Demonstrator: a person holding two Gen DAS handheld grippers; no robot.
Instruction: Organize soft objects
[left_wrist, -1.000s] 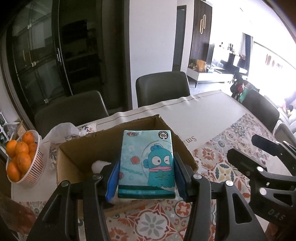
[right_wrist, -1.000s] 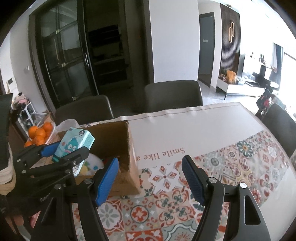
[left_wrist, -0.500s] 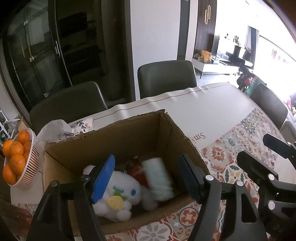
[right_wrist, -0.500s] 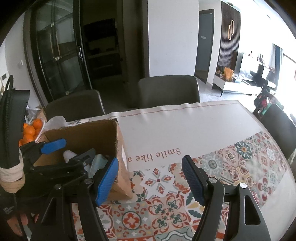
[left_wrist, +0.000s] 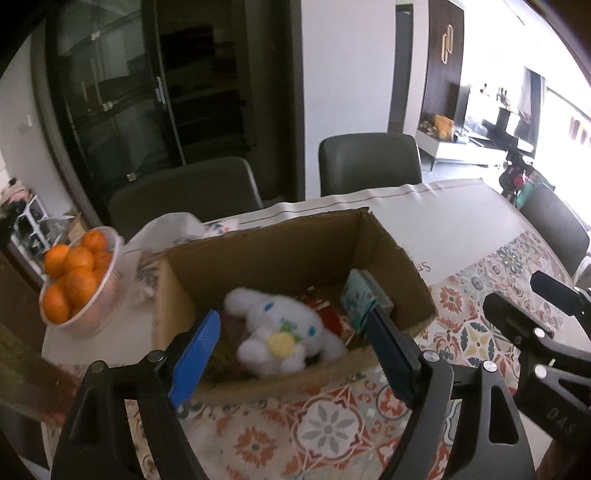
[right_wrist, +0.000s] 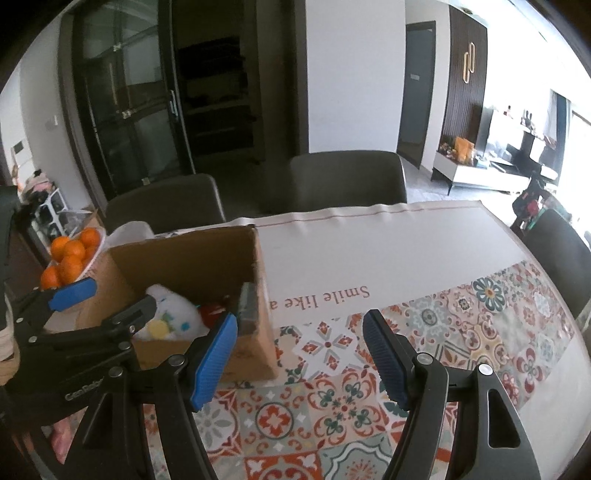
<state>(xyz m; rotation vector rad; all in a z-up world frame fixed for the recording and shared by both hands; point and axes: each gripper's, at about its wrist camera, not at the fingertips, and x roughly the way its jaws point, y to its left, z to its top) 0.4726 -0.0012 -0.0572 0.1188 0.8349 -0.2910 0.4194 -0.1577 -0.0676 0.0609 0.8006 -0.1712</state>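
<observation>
1. The tissue pack (left_wrist: 364, 299) stood on edge inside the cardboard box (left_wrist: 295, 251), against the box's right wall, just beyond the right pad of the left gripper (left_wrist: 295, 354).
2. Beside it, ahead of the gap between that gripper's jaws, a white plush toy (left_wrist: 284, 332) lay on something red, too blurred to name.
3. The left gripper's jaws were opening with nothing between them; neither pad touched the pack.
4. The right gripper (right_wrist: 299, 354) hung over the patterned tablecloth (right_wrist: 351, 406), right of the box, its jaws parted and empty.
5. Judging by this, the release was the step in hand: done well, the left gripper would lift clear without snagging the box's near rim.
6. A bowl of oranges (left_wrist: 77, 280) sat to the left of the box, apart from the work.
</observation>
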